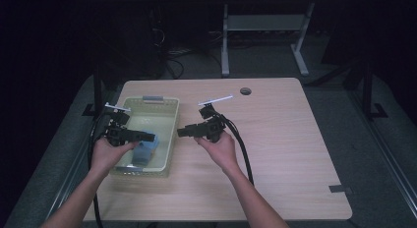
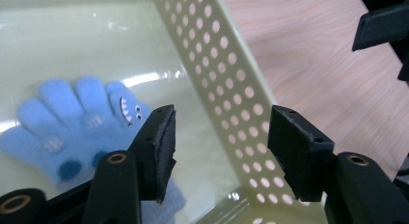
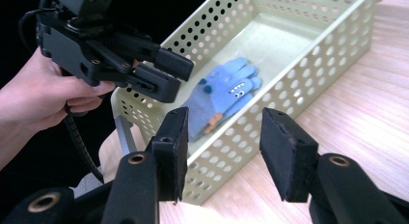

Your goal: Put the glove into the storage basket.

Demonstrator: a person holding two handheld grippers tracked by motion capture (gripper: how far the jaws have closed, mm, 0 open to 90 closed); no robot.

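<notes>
While I watch from above, the wooden surface (image 1: 275, 139) sits in a dark room, basket (image 1: 167, 112) at nine o'clock. My left tool (image 2: 219, 137), released, hovers over the blue glove (image 2: 72, 122). My right tool (image 3: 222, 147) gapes beside the basket.

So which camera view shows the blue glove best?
The left gripper view: the blue glove is closest, with fingers and face pattern clear, though a jaw covers its cuff. The right gripper view shows it whole but smaller. In the high view it is a blue patch in the basket.
</notes>
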